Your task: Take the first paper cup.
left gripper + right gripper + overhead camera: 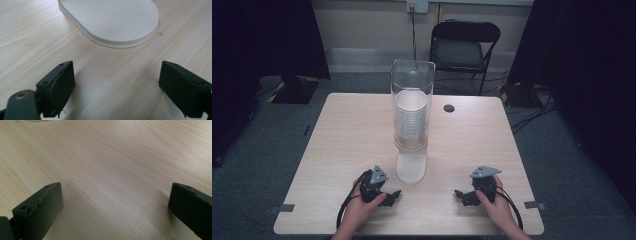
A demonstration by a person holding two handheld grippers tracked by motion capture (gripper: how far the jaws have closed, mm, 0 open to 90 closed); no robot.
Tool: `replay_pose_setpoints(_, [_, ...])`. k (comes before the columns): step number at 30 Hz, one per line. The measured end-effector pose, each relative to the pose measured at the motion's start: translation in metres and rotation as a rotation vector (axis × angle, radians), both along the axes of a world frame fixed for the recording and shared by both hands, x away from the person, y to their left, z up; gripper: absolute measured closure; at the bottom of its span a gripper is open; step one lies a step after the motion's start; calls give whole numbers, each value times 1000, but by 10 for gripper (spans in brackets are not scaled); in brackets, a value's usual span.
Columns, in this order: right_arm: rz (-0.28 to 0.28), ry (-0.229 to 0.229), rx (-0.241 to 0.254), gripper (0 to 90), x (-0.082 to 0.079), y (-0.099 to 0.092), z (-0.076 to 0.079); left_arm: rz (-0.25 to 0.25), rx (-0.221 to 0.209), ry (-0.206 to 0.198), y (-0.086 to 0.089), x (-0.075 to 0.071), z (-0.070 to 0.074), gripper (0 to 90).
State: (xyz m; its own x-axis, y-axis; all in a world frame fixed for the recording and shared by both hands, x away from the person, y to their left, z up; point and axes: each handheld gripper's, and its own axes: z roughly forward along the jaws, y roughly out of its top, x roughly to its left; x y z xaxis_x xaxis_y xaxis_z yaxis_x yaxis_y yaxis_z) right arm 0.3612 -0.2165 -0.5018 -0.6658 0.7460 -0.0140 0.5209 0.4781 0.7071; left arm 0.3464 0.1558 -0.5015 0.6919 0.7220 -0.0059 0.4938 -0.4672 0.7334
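**Q:** High view first. What is on the table point(352, 130)?

**A:** A tall clear tube point(413, 80) stands mid-table with a stack of white cups point(411, 120) inside, on a white base point(411, 167) that runs toward the person.

**Q:** Where are the grippers?

**A:** The left gripper point(393, 196) rests just left of the base's near end, held in a hand point(360, 210). The right gripper point(460, 195) sits on bare wood to the base's right, well apart from it.

**Q:** And the jaws?

**A:** Both spread wide and empty. Left gripper view shows the base's rounded end point(117, 20) just ahead of them.
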Motion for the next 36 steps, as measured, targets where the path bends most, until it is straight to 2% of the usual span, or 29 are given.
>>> replay_pose_setpoints(5, [0, 0, 0, 0, 0, 0, 0, 10, -3, 3, -3, 0, 0, 96])
replay_pose_setpoints(9, [0, 0, 1, 0, 0, 0, 0, 17, -19, 27, -1, 1, 1, 92])
replay_pose_setpoints(10, [0, 0, 0, 0, 0, 0, 0, 13, -33, 15, -1, 1, 0, 103])
replay_pose_setpoints(11, [0, 0, 0, 0, 0, 0, 0, 11, -15, 4, -1, 0, 0, 116])
replay_pose_setpoints(14, [0, 0, 1, 0, 0, 0, 0, 23, -9, -3, -2, 0, 1, 155])
replay_pose_setpoints(17, [0, 0, 0, 0, 0, 0, 0, 29, -33, 30, -3, -1, 4, 169])
replay_pose_setpoints(22, [1, 1, 1, 0, 0, 0, 0, 47, -58, 22, -6, 2, 12, 178])
replay_pose_setpoints(23, [0, 1, 0, 0, 0, 0, 0, 41, -71, 26, -8, 3, 18, 179])
replay_pose_setpoints(25, [0, 1, 0, 0, 0, 0, 0, 24, -81, 7, -9, 5, 25, 187])
replay_pose_setpoints(28, [1, 1, 1, 0, 0, 0, 0, 33, -122, -3, -12, 6, 35, 197])
replay_pose_setpoints(29, [1, 1, 1, 0, 0, 0, 0, 33, -122, -3, -12, 6, 35, 199])
replay_pose_setpoints(30, [0, 0, 0, 0, 0, 0, 0, 42, -153, -21, -13, 8, 42, 203])
replay_pose_setpoints(33, [0, 0, 0, 0, 0, 0, 0, 48, -161, -54, -13, 12, 52, 232])
replay_pose_setpoints(34, [0, 0, 0, 0, 0, 0, 0, 55, -175, -68, -13, 13, 54, 250])
replay_pose_setpoints(36, [0, 0, 0, 0, 0, 0, 0, 67, -181, -77, -13, 16, 58, 247])
